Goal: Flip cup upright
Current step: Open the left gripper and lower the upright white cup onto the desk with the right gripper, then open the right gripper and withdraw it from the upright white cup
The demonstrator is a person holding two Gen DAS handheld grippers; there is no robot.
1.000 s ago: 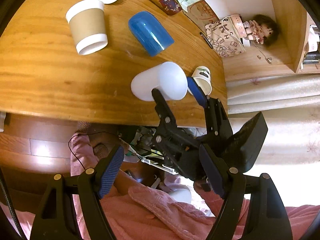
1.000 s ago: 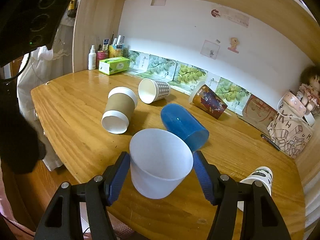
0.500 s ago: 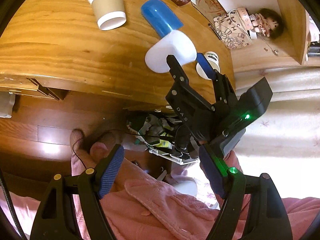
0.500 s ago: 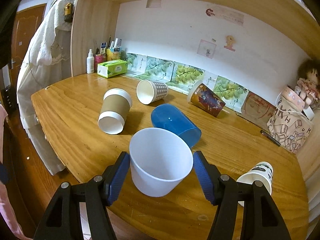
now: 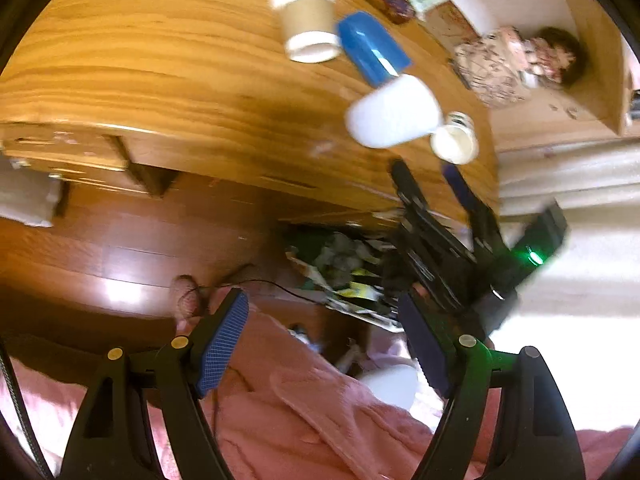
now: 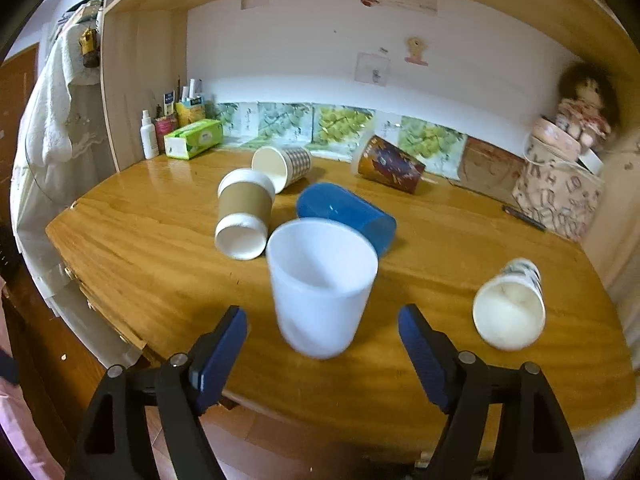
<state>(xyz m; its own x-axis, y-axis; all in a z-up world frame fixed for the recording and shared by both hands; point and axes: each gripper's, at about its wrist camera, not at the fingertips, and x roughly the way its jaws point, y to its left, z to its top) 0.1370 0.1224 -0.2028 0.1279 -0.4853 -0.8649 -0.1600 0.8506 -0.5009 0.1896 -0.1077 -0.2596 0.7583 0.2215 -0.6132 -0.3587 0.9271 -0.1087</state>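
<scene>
The white cup [image 6: 322,286] stands mouth-up on the desk [image 6: 440,344], its long axis near vertical, at twelve o'clock from the right tongs [image 6: 322,344]. These gape wide and empty, clear of its sides. The left tongs [image 5: 326,344], also wide and empty, hang over the floor, much farther off.

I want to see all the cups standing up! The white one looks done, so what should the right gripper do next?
Probably pull the right gripper back, then go for another cup. The white plastic cup stands mouth-up on the wooden desk with the open jaws clear of it, while the blue plastic cup behind it lies on its side.
</scene>
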